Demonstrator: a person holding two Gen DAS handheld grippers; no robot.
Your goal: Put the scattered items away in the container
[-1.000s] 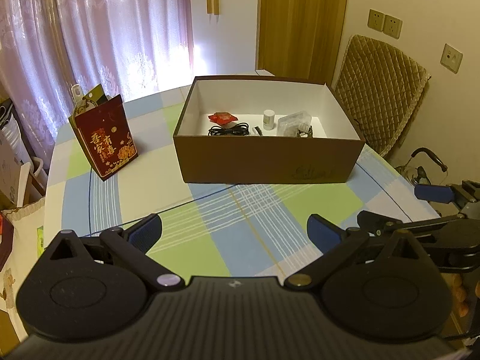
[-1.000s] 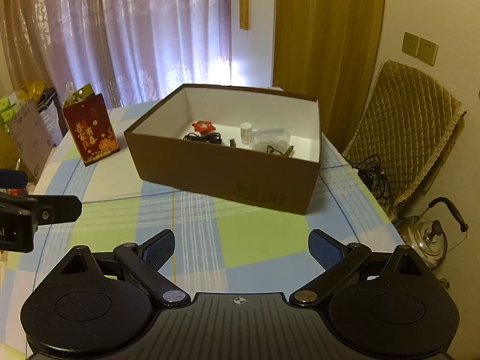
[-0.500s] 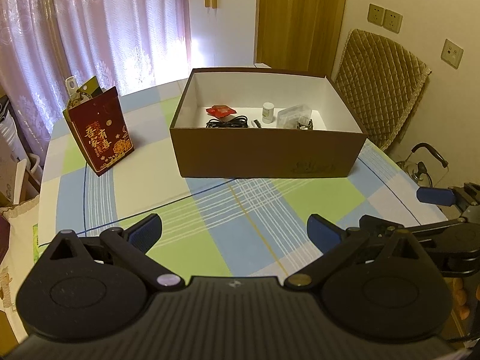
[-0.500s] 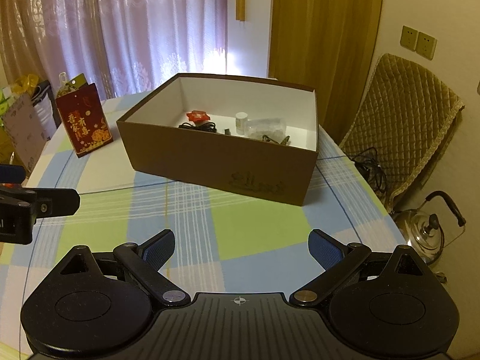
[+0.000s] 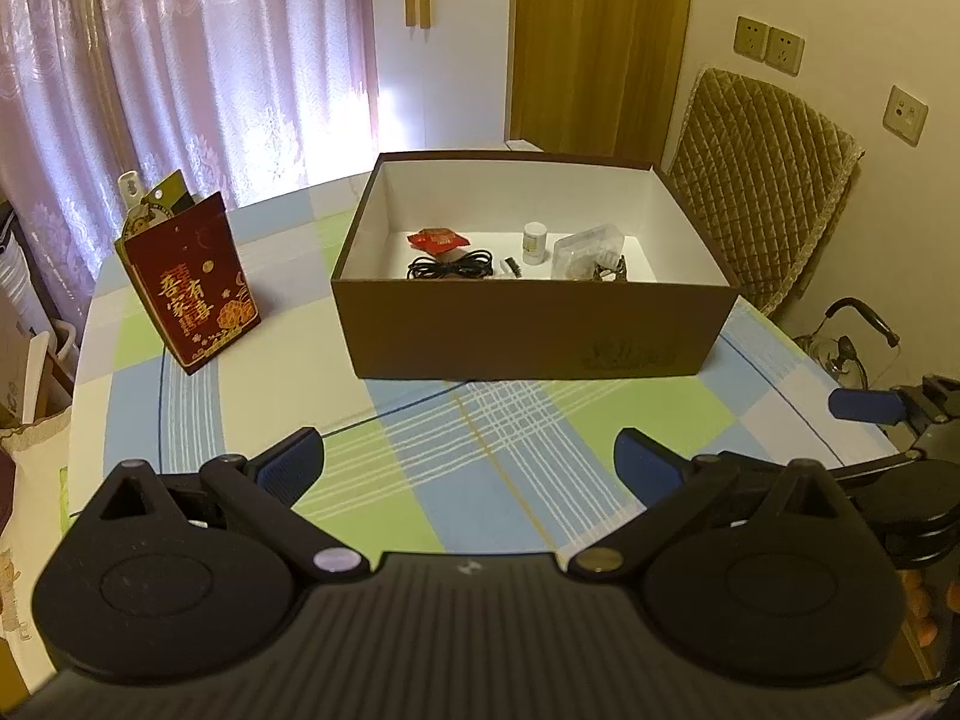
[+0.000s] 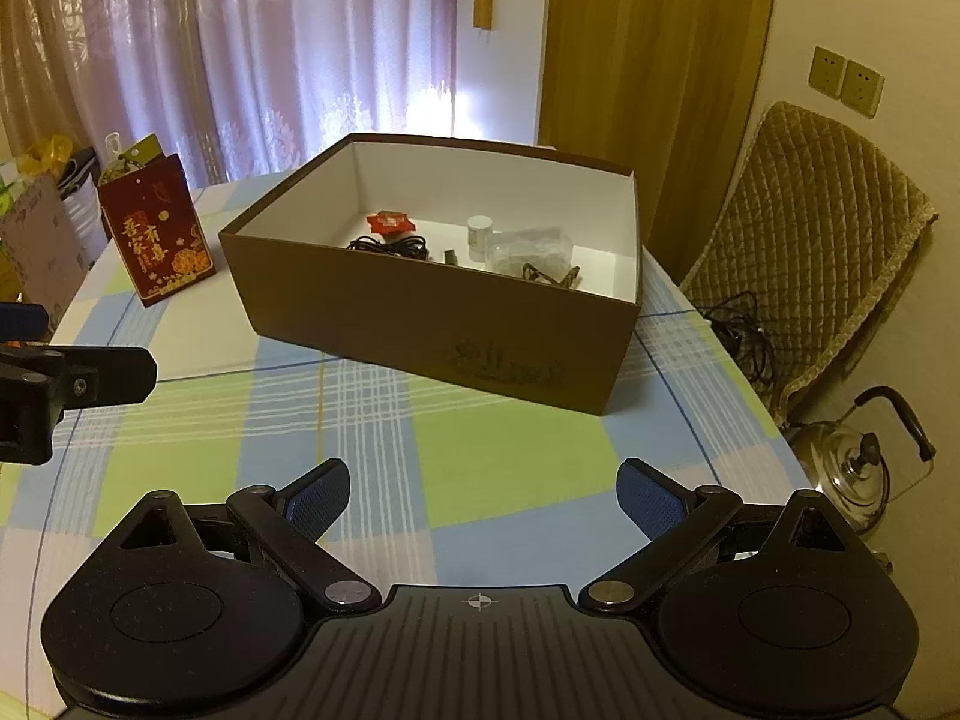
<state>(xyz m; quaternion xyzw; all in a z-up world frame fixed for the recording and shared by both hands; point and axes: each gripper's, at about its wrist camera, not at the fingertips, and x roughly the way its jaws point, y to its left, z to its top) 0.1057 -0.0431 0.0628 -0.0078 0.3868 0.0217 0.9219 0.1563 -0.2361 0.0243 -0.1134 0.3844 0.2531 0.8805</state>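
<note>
A: Change since a second ago? Left to right, please.

B: Both views have been pulled back and raised a little; more checked counter [image 5: 480, 468] is seen in front of the box [image 5: 528, 324]. Nothing else has been moved. At left of frame the red gift bag [image 5: 192, 282] is left standing, well apart from the box.

A: Items?

B: All seen inside the box, mid-frame: red packet [image 5: 437, 238], black cable [image 5: 451, 265], white bottle [image 5: 534, 243], clear bag [image 5: 587, 250]. Nothing loose is seen on the counter.

A: Fingers?

B: The left gripper [image 5: 468, 468] is held with fingers wide apart, nothing between them. Same for the right gripper [image 6: 483, 495]: spread, empty, low over the counter, short of the box.

A: Meaning?

B: Retreat with empty fingers and a bare cloth: the tidying is judged done, or nearly. Whether the gift bag counts as scattered can't be told.
</note>
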